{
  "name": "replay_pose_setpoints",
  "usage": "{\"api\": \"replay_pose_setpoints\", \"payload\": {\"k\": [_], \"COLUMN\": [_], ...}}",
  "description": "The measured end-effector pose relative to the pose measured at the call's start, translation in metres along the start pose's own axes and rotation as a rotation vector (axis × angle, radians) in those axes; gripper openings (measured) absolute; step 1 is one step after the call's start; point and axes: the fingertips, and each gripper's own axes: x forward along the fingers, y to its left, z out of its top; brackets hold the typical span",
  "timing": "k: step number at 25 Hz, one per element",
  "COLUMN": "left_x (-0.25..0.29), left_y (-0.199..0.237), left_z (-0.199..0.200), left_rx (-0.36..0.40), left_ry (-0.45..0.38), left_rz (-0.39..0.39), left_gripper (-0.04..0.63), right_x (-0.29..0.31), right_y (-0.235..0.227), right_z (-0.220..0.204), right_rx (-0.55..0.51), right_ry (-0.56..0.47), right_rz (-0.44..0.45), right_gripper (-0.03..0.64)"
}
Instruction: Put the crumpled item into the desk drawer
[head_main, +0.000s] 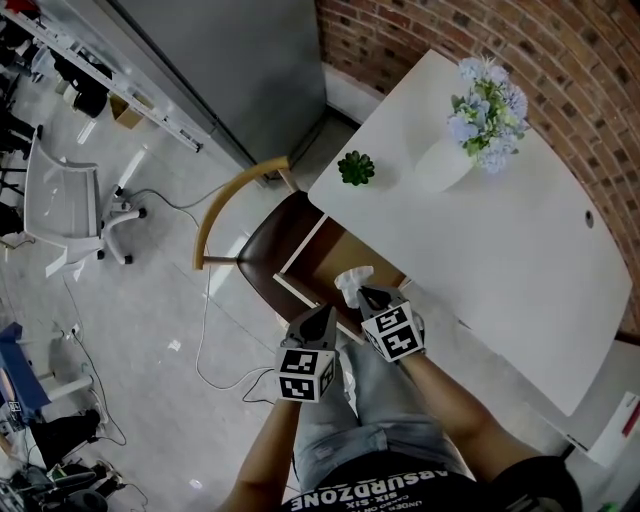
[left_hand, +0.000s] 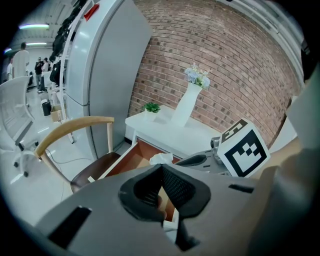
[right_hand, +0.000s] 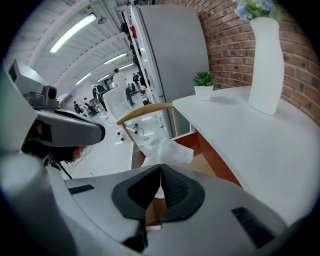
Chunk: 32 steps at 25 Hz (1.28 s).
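so, chair (head_main: 268, 250): stands at the left, just beside the open drawer, and takes no part in the job.
left gripper (head_main: 326, 312): jaws brought together with nothing between them. in the left gripper view the left gripper (left_hand: 161, 169) shows only the drawer beyond its tips. it hangs idle at the drawer's near side, close to the other gripper.
drawer (head_main: 340, 252): stands open under the bench's left end, and its brown floor is bare where it shows. the opening step looks done.
crumpled item (head_main: 352, 282): a white, wrinkled wad, pinched at its lower end and held over the drawer's mouth. in the right gripper view the crumpled item (right_hand: 164, 150) sticks out past the jaw tips, with the drawer's inside behind it. it is not lying in the drawer.
right gripper (head_main: 362, 292): jaws clamped on the crumpled item, just right of the left gripper.
bench (head_main: 500, 260): white top. a small plant (head_main: 356, 168) and a vase of flowers (head_main: 443, 165) stand toward its far end, well apart from the work.
done: drawer open, item in the grip and over the opening.
left: by my judgement, lower the item in, part the jaws and draw clear. shutting the drawer is not asked for.
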Motion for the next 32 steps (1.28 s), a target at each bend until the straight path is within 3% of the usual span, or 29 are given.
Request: {"api": "replay_pose_setpoints", "payload": {"k": [18, 32], "left_x": [0.024, 0.033], "left_y": [0.008, 0.008], "left_z": [-0.012, -0.020], "left_rx": [-0.027, -0.026], "left_ry": [0.015, 0.037], "left_rz": [0.002, -0.017], "left_gripper": [-0.003, -0.003], "right_x": [0.022, 0.036], "right_y": [-0.014, -0.017], "right_z": [-0.016, -0.031], "right_rx": [-0.030, -0.061], "right_ry": [0.029, 0.111], "right_rz": [-0.003, 0.011], "right_gripper": [0.000, 0.000]}}
